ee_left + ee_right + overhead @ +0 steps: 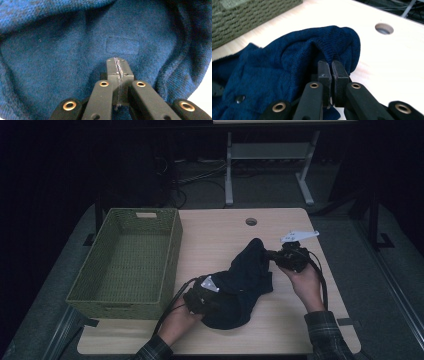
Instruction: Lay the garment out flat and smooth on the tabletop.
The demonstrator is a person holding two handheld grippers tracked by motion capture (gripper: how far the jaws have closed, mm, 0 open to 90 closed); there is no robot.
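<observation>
The left gripper [216,296] lies low near the front edge of the tabletop [215,232], its jaws pressed together on a thin fold of the dark blue knitted garment [240,285]; in the left gripper view the pads meet with only a sliver of cloth between them, and blue knit surrounds them on all sides. The left hand [177,317] comes in from the front edge, its sleeve a checked pattern. The right gripper [274,255] sits toward the right side of the tabletop, held level and pointing left, its jaws clamped on a ribbed edge of the garment [329,47], which rises to a peak at the pads. The right hand [302,280] wraps the gripper body from below.

The garment is a bunched heap between the two grippers, a little right of the tabletop's middle, with a small dark snap or button [240,98] showing on it in the right gripper view. A green woven basket [172,255] stands at the left edge of the tabletop, well apart from the garment's raised end. A round cable hole [251,221] lies near the far edge.
</observation>
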